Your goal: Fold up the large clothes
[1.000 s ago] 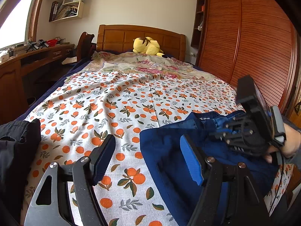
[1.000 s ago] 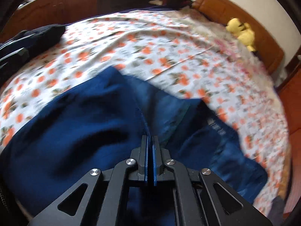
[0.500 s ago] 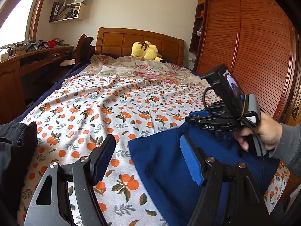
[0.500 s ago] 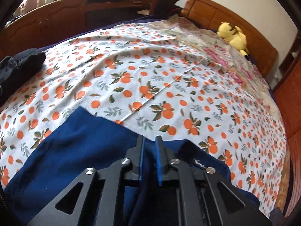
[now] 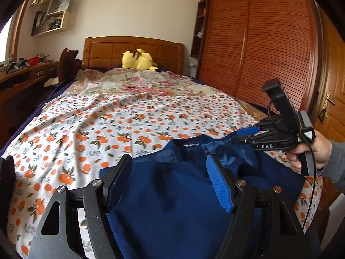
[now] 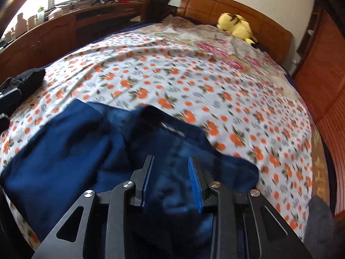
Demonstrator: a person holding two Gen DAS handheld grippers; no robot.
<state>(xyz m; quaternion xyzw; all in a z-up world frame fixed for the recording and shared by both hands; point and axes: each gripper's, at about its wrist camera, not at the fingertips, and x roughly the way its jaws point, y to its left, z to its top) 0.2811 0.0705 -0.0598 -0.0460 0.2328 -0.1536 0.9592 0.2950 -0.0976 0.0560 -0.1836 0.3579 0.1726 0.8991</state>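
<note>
The bed (image 5: 133,116) wears an orange-print sheet; a blue garment (image 5: 176,185) lies on its near end; a floral cover (image 5: 138,84) and yellow plush toy (image 5: 138,59) lie toward the headboard; dark clothing (image 6: 23,79) rests at the left edge.

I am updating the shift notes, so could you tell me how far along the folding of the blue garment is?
Done: the blue garment lies doubled over itself on the orange-print bedsheet, so at least one fold looks made. In hand: nothing is gripped; the right gripper is opening just above the cloth, and the left gripper hovers open. Left: the end near the right gripper is rumpled and needs smoothing, perhaps another fold. A dark garment waits at the bed's edge.
</note>
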